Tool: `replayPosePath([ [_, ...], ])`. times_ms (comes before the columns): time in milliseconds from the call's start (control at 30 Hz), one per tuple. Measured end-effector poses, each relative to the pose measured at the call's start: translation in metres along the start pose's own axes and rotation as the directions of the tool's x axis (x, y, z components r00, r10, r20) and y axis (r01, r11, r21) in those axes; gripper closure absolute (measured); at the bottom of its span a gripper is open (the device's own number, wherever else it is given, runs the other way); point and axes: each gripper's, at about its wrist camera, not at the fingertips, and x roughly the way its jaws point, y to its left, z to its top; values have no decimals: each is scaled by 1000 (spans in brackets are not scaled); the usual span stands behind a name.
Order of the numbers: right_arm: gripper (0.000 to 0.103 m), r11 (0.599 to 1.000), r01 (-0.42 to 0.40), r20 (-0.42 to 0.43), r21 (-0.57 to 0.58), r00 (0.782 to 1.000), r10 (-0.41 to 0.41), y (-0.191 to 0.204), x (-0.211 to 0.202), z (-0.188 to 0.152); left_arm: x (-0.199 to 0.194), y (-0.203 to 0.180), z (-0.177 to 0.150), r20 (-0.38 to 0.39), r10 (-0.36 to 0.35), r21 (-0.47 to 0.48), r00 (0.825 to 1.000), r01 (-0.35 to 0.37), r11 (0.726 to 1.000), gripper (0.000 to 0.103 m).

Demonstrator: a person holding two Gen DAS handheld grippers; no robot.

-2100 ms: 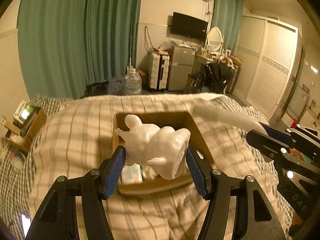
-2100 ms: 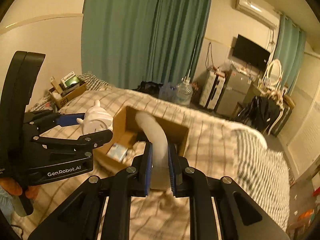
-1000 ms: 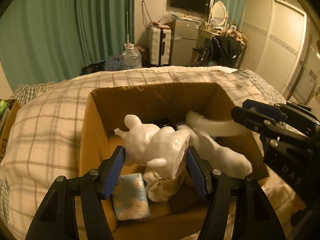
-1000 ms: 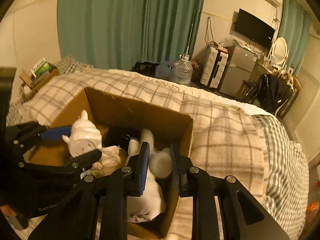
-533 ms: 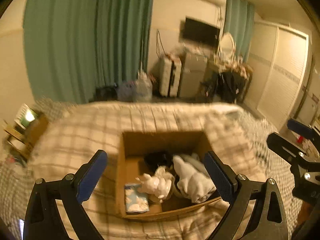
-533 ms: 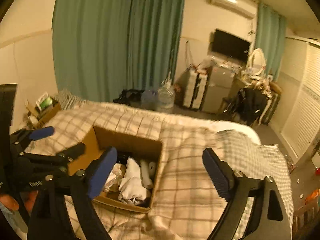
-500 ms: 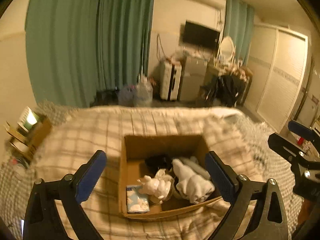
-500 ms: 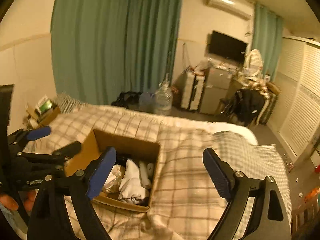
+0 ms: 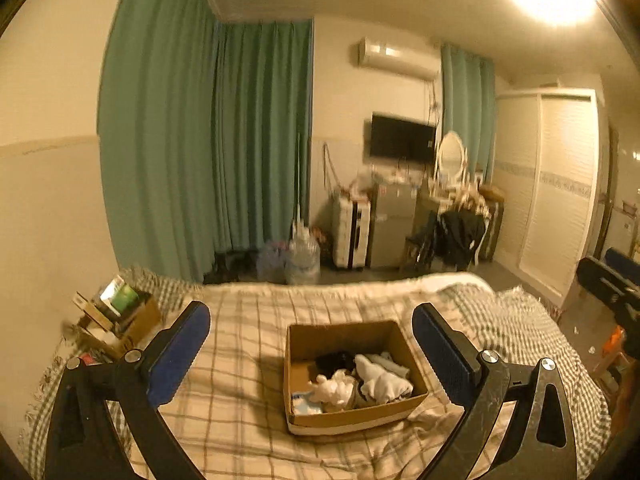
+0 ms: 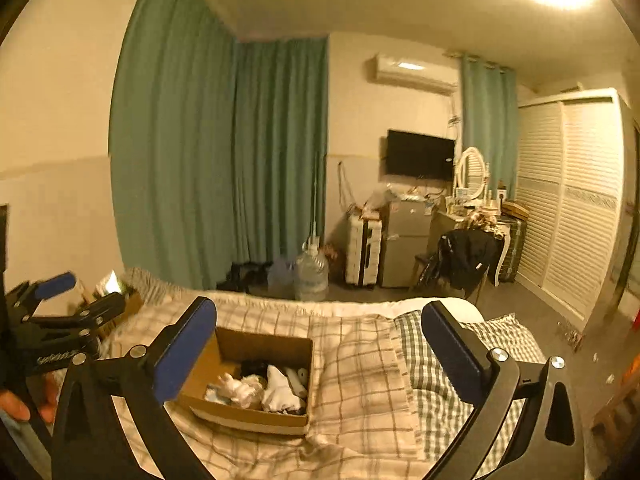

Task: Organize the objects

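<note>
An open cardboard box sits on the checked bedspread. In it lie a white figurine, a white rolled cloth, a black item and a blue-and-white pack. My left gripper hangs well above and behind the box, open wide and empty. My right gripper is also high and back from the box; its jaws are opening and hold nothing. Each gripper shows at the edge of the other's view: the right gripper, and the left gripper with a hand below it.
A second small cardboard box with packets stands left of the bed. Beyond the bed's far edge are a water jug, a white suitcase, a small fridge and a chair with a black jacket. Green curtains and a slatted wardrobe line the walls.
Both grippers let go: the figurine and the white roll now lie in the box. Both opened wide and drew up and back, so the box looks smaller and lower.
</note>
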Motion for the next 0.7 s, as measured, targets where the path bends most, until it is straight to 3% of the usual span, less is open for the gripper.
replayPosePath([
  [133, 0, 1000, -9, 3, 27, 1000, 9, 0, -1, -21, -17, -2, -11, 41, -10, -4, 999, 10, 1000, 0],
  [300, 0, 998, 10, 5, 64, 1000, -11, -7, 23, -60, -14, -6, -44, 76, 48, 1, 996, -48, 999, 0],
  [500, 0, 999, 38, -51, 26, 998, -36, 1, 59, -115, 19, -6, -95, 36, 105, 24, 994, -106, 994, 0],
  [700, 0, 1000, 28, -125, -5, 992, -28, 11, 81, -147, 31, -4, -125, -16, 76, 4, 997, -76, 997, 0],
])
